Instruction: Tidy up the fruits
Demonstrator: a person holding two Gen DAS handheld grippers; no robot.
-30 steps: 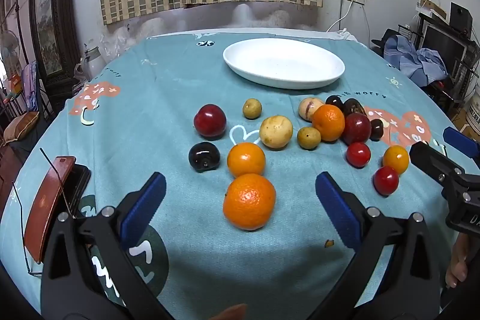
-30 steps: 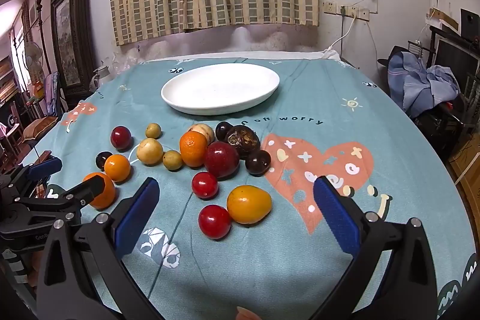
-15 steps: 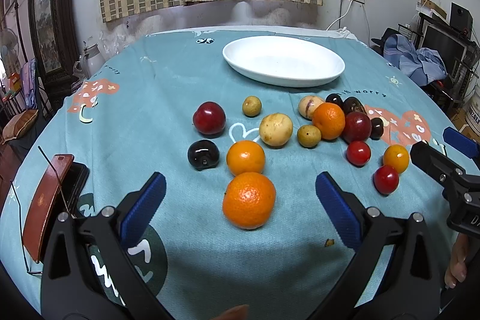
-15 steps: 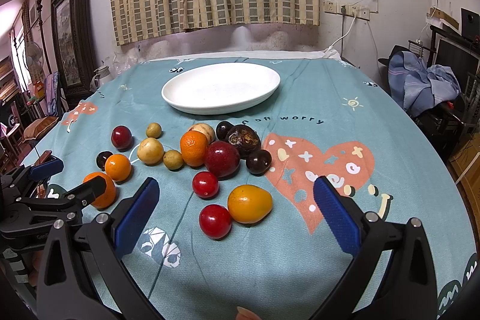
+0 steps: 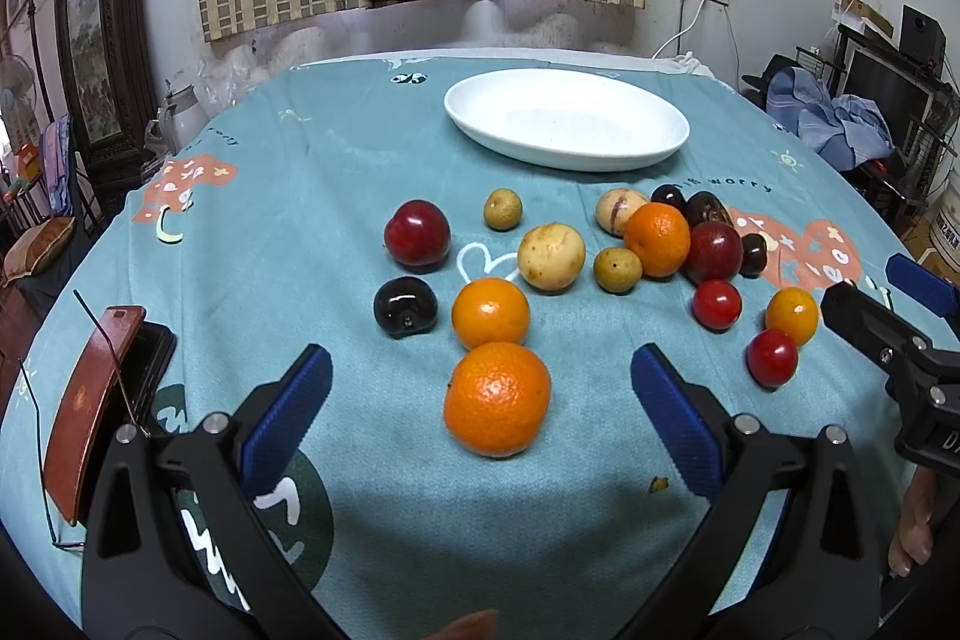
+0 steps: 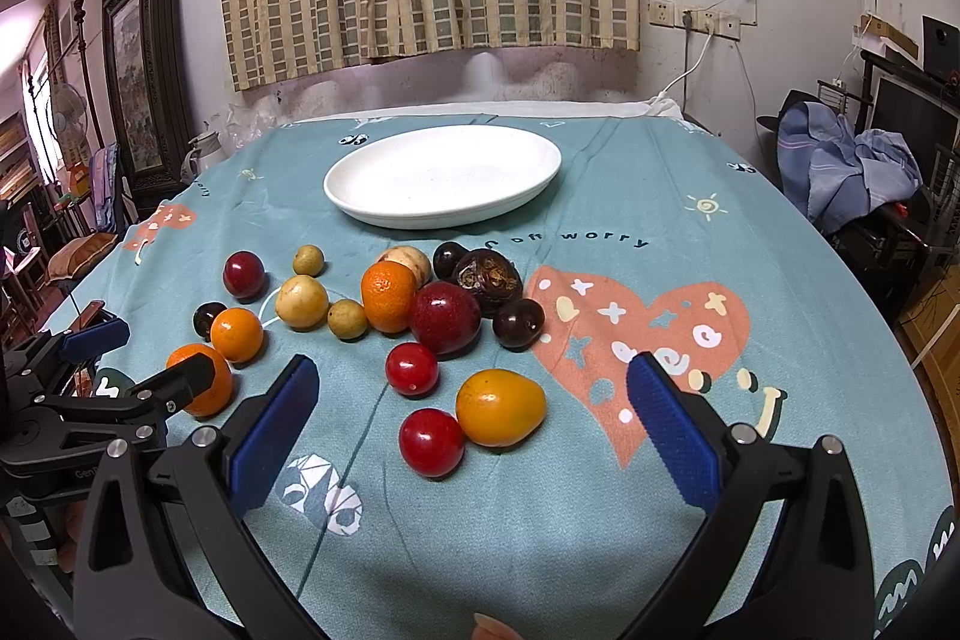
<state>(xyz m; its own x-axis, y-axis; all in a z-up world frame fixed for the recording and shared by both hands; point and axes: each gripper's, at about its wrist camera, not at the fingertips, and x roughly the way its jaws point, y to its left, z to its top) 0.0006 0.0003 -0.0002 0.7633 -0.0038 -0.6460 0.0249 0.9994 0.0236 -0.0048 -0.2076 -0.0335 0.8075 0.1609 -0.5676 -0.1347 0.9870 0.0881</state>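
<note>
Teal cloth covers the worktop [image 5: 252, 196], whose far edge carries an empty white plate [image 5: 567, 124], while mixed fruits [image 6: 444, 316] lie mid-worktop before the spread left tool [image 5: 480, 388] and spread right tool [image 6: 471, 394].

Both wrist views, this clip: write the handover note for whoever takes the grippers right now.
Left gripper: open, empty, low over the teal tablecloth, with the large orange mandarin between its blue pads.
Right gripper: open, empty, framing the yellow-orange oval tomato and a red cherry tomato.
White oval plate: at the far side of the table, nothing on it.
Done: nothing placed. All fruit lies loose on the cloth in front of the plate.
Left: every piece. The mandarin looks the likeliest first grasp for the left gripper, the tomato for the right.
</note>
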